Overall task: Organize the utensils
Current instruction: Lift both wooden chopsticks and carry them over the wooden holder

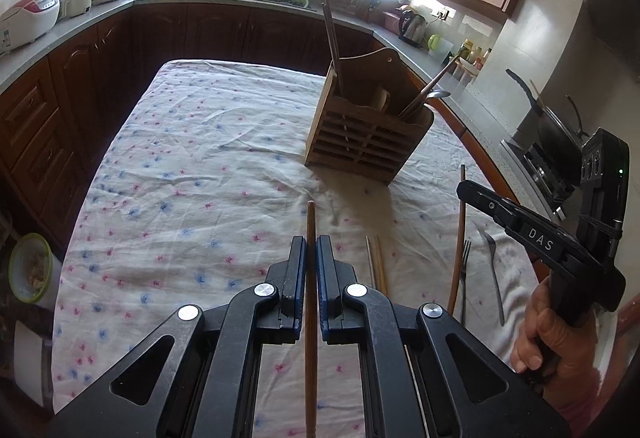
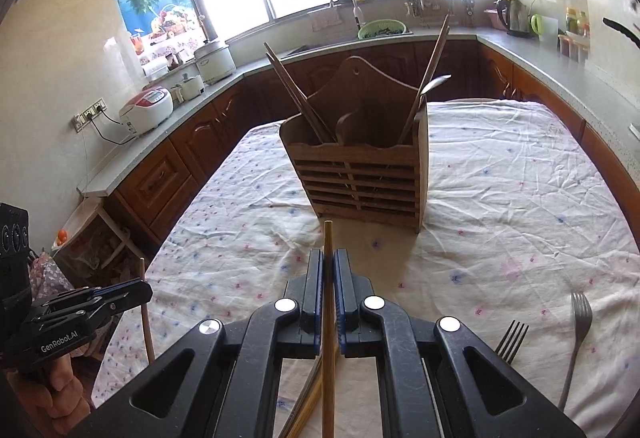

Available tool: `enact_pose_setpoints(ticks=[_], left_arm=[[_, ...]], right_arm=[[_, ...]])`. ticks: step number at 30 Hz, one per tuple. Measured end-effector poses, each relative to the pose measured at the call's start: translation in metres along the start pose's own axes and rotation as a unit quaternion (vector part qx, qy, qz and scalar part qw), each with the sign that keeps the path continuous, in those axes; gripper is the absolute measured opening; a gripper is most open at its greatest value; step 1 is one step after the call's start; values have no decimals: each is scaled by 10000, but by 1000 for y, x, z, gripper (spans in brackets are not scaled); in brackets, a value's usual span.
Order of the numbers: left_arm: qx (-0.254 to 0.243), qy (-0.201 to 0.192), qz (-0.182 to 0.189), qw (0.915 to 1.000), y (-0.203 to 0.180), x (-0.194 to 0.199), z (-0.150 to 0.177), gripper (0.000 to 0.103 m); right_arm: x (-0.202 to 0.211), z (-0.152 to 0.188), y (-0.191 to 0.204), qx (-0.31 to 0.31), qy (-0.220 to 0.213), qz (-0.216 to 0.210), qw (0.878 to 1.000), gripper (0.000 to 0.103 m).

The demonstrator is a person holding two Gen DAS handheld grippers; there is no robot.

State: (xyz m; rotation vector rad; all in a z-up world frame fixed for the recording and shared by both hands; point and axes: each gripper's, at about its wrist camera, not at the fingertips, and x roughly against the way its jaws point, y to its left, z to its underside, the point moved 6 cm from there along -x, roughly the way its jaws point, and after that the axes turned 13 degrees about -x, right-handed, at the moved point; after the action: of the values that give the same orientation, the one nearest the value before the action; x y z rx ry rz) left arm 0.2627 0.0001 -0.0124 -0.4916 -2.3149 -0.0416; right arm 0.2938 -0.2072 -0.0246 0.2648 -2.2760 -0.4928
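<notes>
Left wrist view shows the left hand-held gripper clamped on a dark brown chopstick, which runs straight forward between its blue pads and points toward the wooden holder standing on the cloth-covered bench. Over on the right wrist view, the right hand-held gripper is likewise closed on a lighter chopstick, its tip aimed at the slatted front of the holder. The job looks partly done: the holder already carries a pair of chopsticks leaning out of its left compartment and a long stick with a spoon in its right one. Left to sort, as far as I can see, are the two held chopsticks, a loose pair of chopsticks lying on the cloth on the near side of the holder, and two forks near and to the right of it. Around the bench stand a rice cooker, a sink with a green basket and a kettle, all well apart from the holder. Both grippers approach the holder from the same side, so they could crowd each other, and the leaning sticks already inside may block a straight drop into either compartment.
</notes>
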Motion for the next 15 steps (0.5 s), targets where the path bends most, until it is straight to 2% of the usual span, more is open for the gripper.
enact_pose_setpoints(ticks=[15], left_arm=[[-33, -537, -45, 9985, -7, 42, -10, 4]], right_arm=[[63, -13, 10, 274, -679, -26, 9973, 5]])
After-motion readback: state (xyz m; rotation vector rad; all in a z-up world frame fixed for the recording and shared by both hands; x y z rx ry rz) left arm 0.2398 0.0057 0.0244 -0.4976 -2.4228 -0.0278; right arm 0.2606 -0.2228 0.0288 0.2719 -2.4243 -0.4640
